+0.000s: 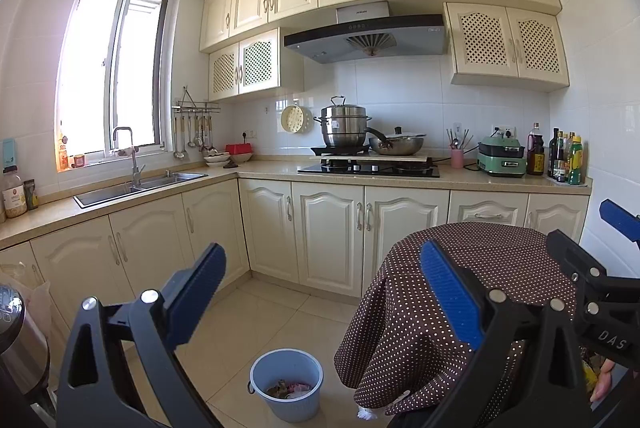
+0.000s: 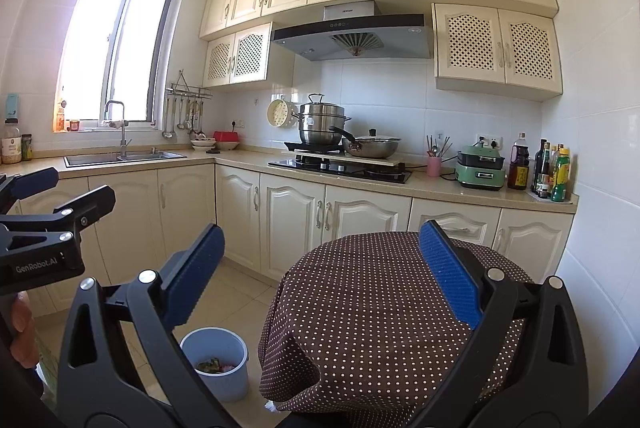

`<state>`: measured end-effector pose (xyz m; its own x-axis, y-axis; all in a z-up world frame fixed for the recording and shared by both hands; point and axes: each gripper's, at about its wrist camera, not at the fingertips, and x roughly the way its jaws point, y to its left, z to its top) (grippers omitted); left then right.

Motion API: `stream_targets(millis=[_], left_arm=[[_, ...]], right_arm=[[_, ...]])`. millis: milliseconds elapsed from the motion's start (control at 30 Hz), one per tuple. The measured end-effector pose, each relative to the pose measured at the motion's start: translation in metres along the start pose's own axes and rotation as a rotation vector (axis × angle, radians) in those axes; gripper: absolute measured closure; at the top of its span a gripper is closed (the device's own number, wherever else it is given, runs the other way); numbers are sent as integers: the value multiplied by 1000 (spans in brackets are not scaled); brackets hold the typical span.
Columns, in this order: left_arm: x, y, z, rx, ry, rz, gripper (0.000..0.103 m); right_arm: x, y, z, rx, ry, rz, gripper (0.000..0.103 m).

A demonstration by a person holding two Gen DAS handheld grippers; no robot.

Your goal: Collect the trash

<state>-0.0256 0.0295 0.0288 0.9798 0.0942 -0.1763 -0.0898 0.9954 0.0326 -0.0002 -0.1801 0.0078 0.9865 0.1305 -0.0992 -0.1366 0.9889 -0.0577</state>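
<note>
Sunlit kitchen of cream cabinets (image 1: 328,236), white wall tiles (image 1: 400,87), beige floor tiles (image 1: 256,324), bright window (image 1: 108,75) over the sink (image 1: 136,185).

A brown polka-dotted cloth (image 2: 380,308) was draped matt over a round table, a smooth pale-blue plastic bin (image 1: 286,384) was set on glossy floor tiles (image 1: 256,312), and polished steel pots (image 1: 344,127) were seen on the speckled stone bench (image 1: 460,179).

The left gripper (image 1: 324,292), black-framed with blue ribbed pads, hangs spread wide and empty above a pale tiled floor (image 1: 276,308). Below it stands a light-blue plastic bin (image 1: 286,384) with scraps inside. Just right of the bin is a small round desk under a brown polka-dot cloth (image 1: 404,328). The right gripper (image 1: 600,252) shows at the right edge.
</note>
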Motion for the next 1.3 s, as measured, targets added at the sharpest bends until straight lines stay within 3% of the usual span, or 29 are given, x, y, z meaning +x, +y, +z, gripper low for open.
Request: stream_targets(millis=[1300], left_arm=[[25,23,-10,10,76,-5,7]], right_arm=[[20,4,-5,-16,63,19,7]])
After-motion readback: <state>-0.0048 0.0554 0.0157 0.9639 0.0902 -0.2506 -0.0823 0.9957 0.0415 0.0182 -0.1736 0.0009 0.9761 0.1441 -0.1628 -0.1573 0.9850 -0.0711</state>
